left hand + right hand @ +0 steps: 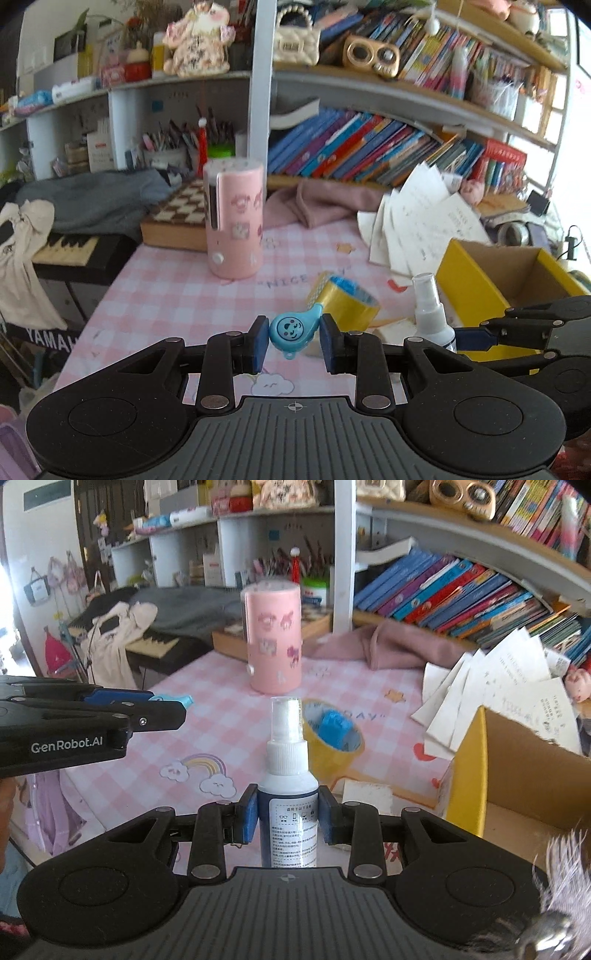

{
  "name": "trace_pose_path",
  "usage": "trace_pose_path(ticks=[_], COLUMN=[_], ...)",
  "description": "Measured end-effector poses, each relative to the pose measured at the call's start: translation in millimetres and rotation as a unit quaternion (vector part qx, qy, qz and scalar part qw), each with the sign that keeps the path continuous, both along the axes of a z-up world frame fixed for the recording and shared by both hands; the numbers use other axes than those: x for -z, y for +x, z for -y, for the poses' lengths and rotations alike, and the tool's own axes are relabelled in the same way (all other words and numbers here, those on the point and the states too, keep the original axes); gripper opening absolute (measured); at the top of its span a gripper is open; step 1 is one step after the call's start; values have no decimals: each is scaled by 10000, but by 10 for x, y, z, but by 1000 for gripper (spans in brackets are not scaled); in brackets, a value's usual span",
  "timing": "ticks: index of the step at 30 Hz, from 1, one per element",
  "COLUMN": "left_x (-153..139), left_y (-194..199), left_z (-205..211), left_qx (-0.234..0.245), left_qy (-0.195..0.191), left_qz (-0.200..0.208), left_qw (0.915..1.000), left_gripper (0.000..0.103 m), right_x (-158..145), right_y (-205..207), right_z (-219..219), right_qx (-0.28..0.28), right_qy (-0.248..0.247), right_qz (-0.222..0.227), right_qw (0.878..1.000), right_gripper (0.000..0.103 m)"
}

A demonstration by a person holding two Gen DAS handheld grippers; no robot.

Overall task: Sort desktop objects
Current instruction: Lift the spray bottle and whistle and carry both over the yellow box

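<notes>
My left gripper (294, 343) is shut on a small light-blue teardrop-shaped toy with a smiley face (293, 329), held above the pink checked desk mat (166, 295). My right gripper (288, 818) is shut on a white and dark-blue spray bottle (289, 786), held upright. The bottle also shows in the left wrist view (432, 314), and the toy's tip shows in the right wrist view (177, 700). A roll of yellow tape (332, 749) lies on the mat just beyond the bottle, with something blue inside it.
An open yellow cardboard box (476, 768) stands at the right. A pink cylindrical holder (275, 642) stands mid-desk. Loose papers (498, 690), a pink cloth (388, 646), a chessboard box (177, 218) and bookshelves lie behind. A keyboard (70, 251) sits beyond the desk's left edge.
</notes>
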State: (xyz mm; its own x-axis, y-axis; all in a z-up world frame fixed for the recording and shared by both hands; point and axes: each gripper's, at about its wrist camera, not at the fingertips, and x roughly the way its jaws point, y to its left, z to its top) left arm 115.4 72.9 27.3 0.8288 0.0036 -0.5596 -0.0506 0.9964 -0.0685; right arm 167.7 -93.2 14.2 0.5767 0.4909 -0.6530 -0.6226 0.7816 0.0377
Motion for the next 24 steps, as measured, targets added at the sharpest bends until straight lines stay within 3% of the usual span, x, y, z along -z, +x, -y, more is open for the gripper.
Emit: trace_pose_path(ticks=[10, 24], left_x=[-53, 63], left_y=[-443, -1166], left_z=[114, 284], left_qx=[423, 1138], left_qy=[21, -238], left_qz=[141, -5], left_qw=[9990, 9932], left_gripper=[28, 28], right_x=[-130, -13], right_y=[-535, -1484], right_z=[194, 433], right_qx=[449, 1146], right_qy=[151, -99], right_qz=[162, -187], right_qw=[9987, 9932], right_gripper=[30, 30])
